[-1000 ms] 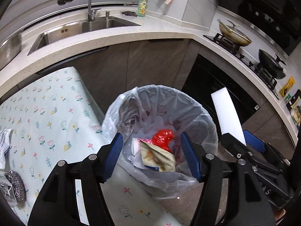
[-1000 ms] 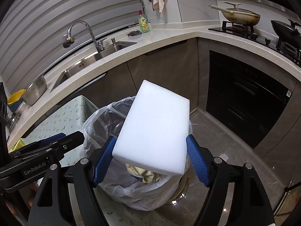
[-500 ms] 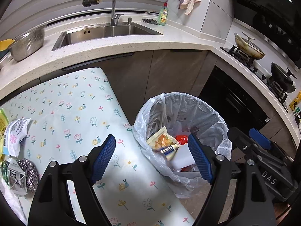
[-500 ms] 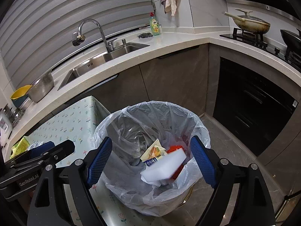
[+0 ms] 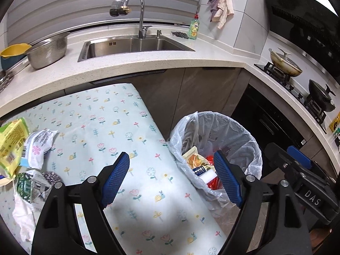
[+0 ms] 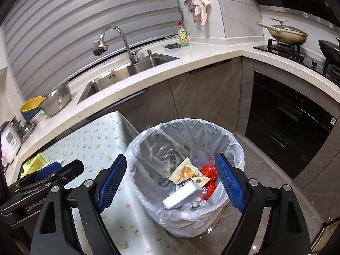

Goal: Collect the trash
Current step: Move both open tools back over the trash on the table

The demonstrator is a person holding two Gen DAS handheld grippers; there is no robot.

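The leftover trash sits at the left edge of the floral-print tablecloth table: 1 yellow-green crinkly snack bag, 1 white printed wrapper, 1 crumpled white tissue and 1 silvery steel-wool scrubber, all prob. light, soft and crushable, so best pinched at a bunched fold, not a slick flat face. The white rectangular foam block lies in the clear-bag-lined bin w/ 1 red crumpled bag and 1 cream snack packet. Left gripper and right gripper both gape wide, nothing held; the right one hangs over the bin.
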